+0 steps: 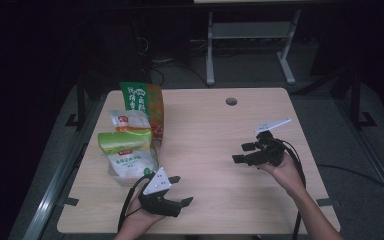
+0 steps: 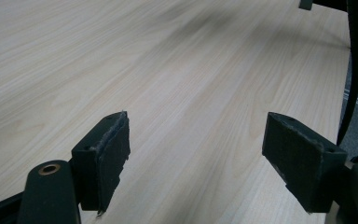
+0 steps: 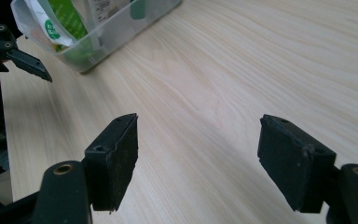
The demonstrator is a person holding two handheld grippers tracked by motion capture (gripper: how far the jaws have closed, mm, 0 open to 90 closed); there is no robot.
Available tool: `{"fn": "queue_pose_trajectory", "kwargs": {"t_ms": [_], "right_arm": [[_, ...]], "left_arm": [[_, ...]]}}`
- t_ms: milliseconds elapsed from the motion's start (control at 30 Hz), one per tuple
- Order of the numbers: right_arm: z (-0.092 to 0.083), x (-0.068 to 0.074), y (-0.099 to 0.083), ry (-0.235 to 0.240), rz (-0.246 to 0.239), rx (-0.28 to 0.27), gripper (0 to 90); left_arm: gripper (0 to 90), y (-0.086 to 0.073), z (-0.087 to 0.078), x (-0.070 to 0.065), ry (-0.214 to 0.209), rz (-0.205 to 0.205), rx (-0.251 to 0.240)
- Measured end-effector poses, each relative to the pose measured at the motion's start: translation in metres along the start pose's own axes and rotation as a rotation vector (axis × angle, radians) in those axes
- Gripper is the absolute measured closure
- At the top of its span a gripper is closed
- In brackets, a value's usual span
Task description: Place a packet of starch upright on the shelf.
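Note:
Both grippers hover over a light wooden table (image 1: pixel 215 125). My left gripper (image 1: pixel 180 190) is near the front edge, just right of a clear plastic bin (image 1: pixel 122 176); its jaws stand wide open over bare wood in the left gripper view (image 2: pixel 196 128). My right gripper (image 1: pixel 240 153) is at the right-middle of the table, pointing left, and is open with nothing between its pads (image 3: pixel 196 126). The bin (image 3: pixel 121 25) holds snack bags: a green-and-white bag (image 1: pixel 127 150), a white bag with a red label (image 1: pixel 129 120) and a tall green-and-orange bag (image 1: pixel 144 102).
A round cable hole (image 1: pixel 231 101) sits near the table's far edge. A black cable (image 2: pixel 354 84) hangs past the table's edge in the left gripper view. The left gripper's jaw tip (image 3: pixel 30 65) shows at far left in the right gripper view. Dark floor and a metal frame (image 1: pixel 250 35) lie beyond.

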State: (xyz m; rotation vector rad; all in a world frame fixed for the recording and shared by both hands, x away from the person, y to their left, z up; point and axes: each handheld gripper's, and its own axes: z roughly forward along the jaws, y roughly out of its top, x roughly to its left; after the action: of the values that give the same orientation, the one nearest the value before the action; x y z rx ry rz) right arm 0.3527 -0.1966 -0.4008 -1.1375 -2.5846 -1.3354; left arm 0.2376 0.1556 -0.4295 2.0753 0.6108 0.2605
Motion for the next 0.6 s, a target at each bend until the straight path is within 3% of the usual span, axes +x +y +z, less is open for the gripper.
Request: {"fn": "queue_pose_trajectory", "kwargs": {"t_ms": [600], "right_arm": [[-0.024,-0.011,-0.038,-0.042,0.044,-0.01,27.9]], "left_arm": [[22.7,-0.001,0.001,0.002,0.007,0.001,-0.001]]}}
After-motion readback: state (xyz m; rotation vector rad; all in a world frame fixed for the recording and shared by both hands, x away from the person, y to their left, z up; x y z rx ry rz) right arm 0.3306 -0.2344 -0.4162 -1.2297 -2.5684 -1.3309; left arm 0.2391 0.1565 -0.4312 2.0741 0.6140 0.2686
